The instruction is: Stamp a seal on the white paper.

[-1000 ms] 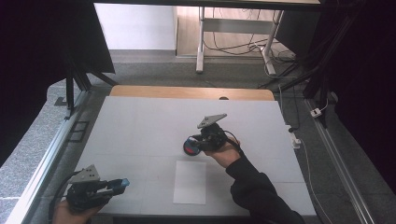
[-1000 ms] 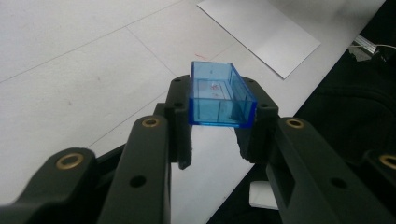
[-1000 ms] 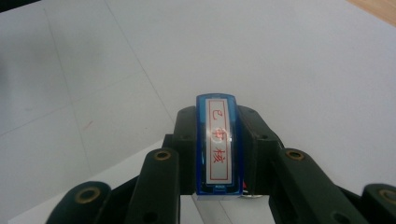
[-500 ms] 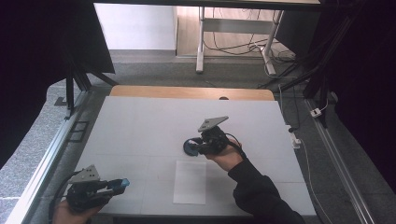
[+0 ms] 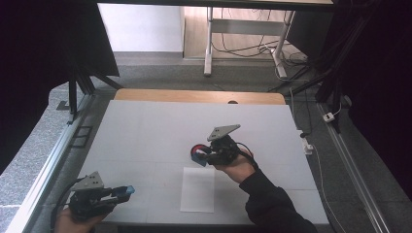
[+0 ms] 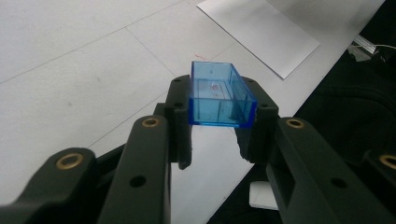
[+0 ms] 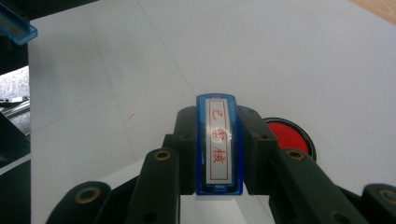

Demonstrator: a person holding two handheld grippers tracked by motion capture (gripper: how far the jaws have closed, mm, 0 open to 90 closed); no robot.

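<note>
My left gripper (image 5: 127, 191) rests at the table's front left corner, shut on a clear blue plastic cap (image 6: 219, 95) that lies crosswise between its jaws. Near the table's middle my right gripper (image 5: 199, 156) is shut on a blue stamp (image 7: 219, 144) whose white label bears red characters. A round red ink pad (image 7: 287, 135) lies on the table just beyond and to the right of that gripper's jaws; from above, the ink pad (image 5: 198, 149) peeks out at the jaw tips. A white paper sheet (image 5: 198, 189) lies just in front of the right hand.
The white table (image 5: 145, 131) has a wooden strip (image 5: 194, 96) along its far edge and metal rails down both sides. Black curtains hang left and right. Cables trail over the floor behind the table.
The right gripper has shifted slightly by the ink pad, whose red rim was hidden half a second ago and shows again now. The left gripper has stayed put.
</note>
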